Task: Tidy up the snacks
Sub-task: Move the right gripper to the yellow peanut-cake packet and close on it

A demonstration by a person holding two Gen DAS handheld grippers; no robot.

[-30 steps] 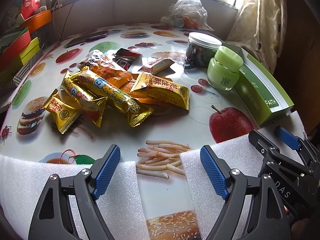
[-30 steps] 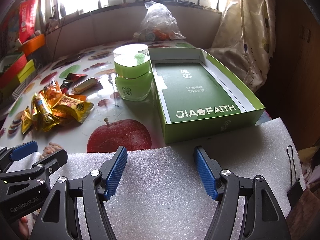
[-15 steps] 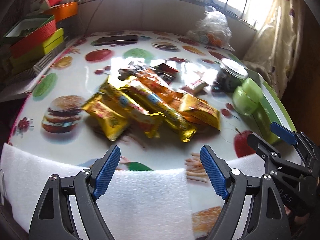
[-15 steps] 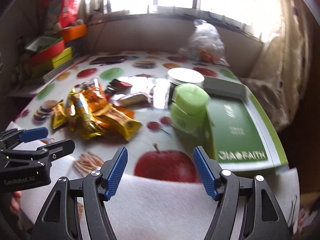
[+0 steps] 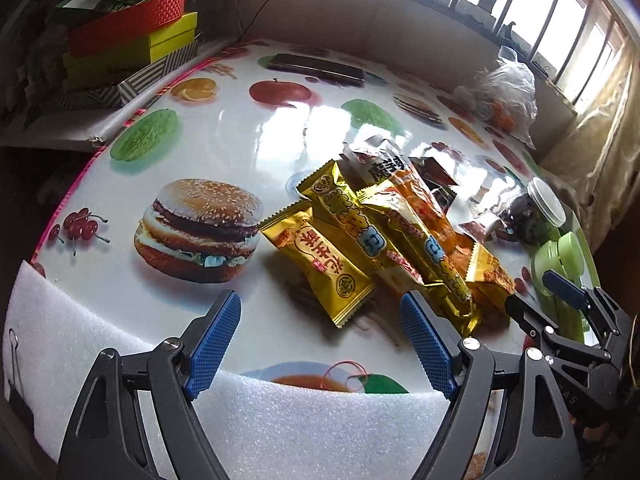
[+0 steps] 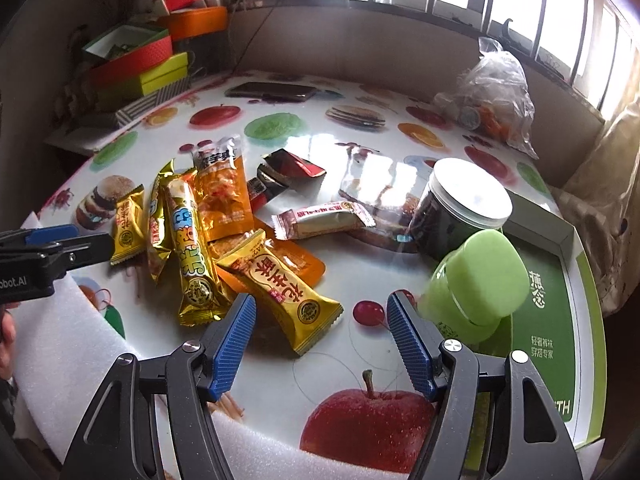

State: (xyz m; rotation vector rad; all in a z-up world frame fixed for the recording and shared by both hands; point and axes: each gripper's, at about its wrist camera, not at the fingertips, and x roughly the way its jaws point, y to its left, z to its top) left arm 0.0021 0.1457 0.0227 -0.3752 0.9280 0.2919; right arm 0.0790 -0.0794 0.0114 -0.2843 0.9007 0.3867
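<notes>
A heap of snack packets lies on the fruit-print table: a gold packet (image 5: 320, 258), long yellow bars (image 5: 404, 248), an orange pouch (image 6: 222, 196), a gold packet (image 6: 282, 284), a white bar (image 6: 324, 218) and a dark red wrapper (image 6: 286, 172). My left gripper (image 5: 320, 344) is open and empty, just short of the near gold packet. My right gripper (image 6: 322, 344) is open and empty, close to the other gold packet. A green open box (image 6: 556, 320) lies at the right.
A pale green jar (image 6: 476, 284) and a dark jar with a white lid (image 6: 460, 212) stand by the box. A plastic bag (image 6: 492, 96), a phone (image 6: 268, 90) and stacked boxes (image 6: 140, 64) are farther back. White foam (image 5: 248, 428) lines the near edge.
Both grippers have swung left and moved forward toward the snack heap. The view has turned away from the green box. Both stay open and empty.
</notes>
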